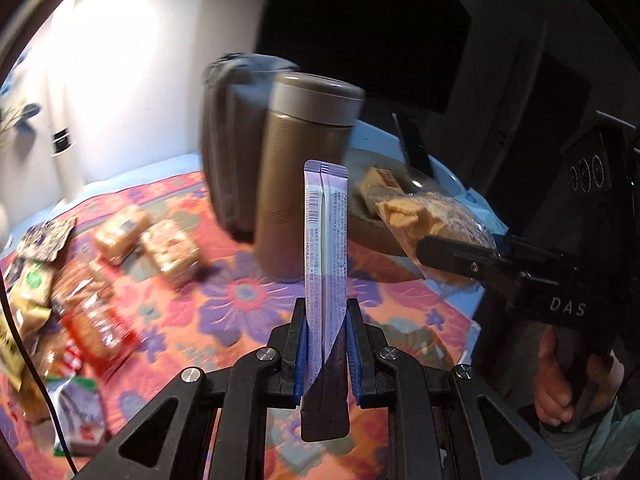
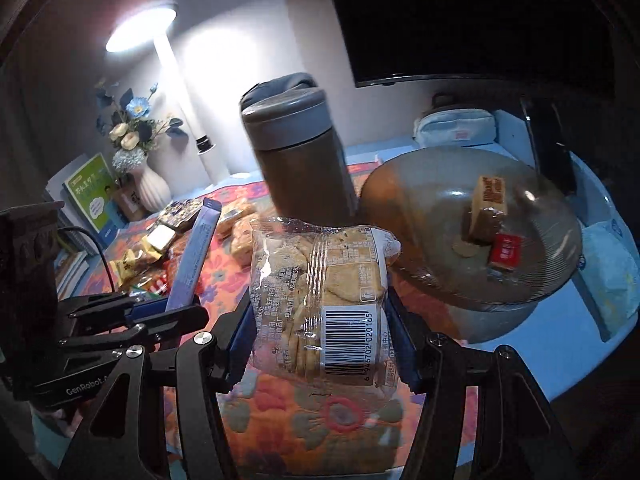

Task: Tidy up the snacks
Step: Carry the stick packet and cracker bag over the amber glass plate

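Observation:
My left gripper (image 1: 326, 308) is shut on a slim purple stick sachet (image 1: 325, 236) that stands upright between its blue pads above the flowered cloth. In the right wrist view that sachet (image 2: 194, 254) shows at the left, held by the left gripper (image 2: 180, 304). My right gripper (image 2: 318, 312) is shut on a clear bag of crackers (image 2: 320, 292), barcode facing the camera. The left wrist view shows the same cracker bag (image 1: 436, 220) in the right gripper (image 1: 448, 256), near a smoky glass plate (image 2: 440, 200) that holds a tan boxed snack (image 2: 486, 208) and a small red packet (image 2: 506, 252).
A tall brown thermos (image 1: 304, 176) stands mid-table with a grey bag (image 1: 228, 140) behind it. Several snack packets (image 1: 92, 272) lie scattered on the left of the cloth. A vase of flowers (image 2: 136, 148), a lamp (image 2: 168, 60), books (image 2: 90, 192) and a dark monitor (image 2: 460, 20) stand at the back.

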`<state>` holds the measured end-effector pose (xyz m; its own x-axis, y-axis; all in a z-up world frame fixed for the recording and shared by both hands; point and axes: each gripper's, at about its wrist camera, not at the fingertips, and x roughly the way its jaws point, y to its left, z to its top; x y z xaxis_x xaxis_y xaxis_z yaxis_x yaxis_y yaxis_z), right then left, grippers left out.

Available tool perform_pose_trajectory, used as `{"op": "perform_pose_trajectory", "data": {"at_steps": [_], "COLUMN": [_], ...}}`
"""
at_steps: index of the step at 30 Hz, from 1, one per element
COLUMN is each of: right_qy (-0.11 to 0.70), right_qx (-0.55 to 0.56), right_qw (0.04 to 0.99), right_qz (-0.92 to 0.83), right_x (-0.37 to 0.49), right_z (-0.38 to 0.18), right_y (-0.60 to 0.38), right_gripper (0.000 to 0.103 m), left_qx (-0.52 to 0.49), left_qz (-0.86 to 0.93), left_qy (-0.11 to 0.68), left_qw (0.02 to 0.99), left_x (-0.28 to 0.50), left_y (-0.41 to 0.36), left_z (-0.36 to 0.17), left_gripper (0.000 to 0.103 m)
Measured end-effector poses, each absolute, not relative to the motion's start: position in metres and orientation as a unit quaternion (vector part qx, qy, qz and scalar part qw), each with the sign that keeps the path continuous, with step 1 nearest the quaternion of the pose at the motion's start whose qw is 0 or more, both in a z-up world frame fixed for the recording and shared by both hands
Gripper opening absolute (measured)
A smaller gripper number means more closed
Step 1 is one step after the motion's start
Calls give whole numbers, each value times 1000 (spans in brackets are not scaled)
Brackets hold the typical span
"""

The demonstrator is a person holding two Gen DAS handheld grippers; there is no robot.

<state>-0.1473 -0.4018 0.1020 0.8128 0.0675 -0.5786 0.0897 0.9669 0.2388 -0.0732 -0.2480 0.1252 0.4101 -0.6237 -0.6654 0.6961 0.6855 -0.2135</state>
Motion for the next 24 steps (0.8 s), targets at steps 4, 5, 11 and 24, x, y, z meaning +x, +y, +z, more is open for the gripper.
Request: {"op": "perform_pose_trajectory", "data": {"at_steps": [4,5,11,24], "right_qy": [296,294,277,319], "right_qx": [148,153,191,265], "right_qw": [943,943,939,902], "right_qz": [-35,-41,-69,-121], "right_x": [-147,-147,-133,-91], "right_z": [102,103,107,79], "right_y": [-434,-442,-494,-563], "right_gripper": [58,58,58,58], "left_qx": [59,61,84,102], "left_qz": [-412,-416,-439,-389], "left_qy": [372,371,362,392], "left_qw": [830,828,818,827], "left_x": [-70,-68,-64,-30], "left_y": [-283,-290,-346,-444], "left_z": [131,133,149,143], "left_gripper": [16,16,16,16]}}
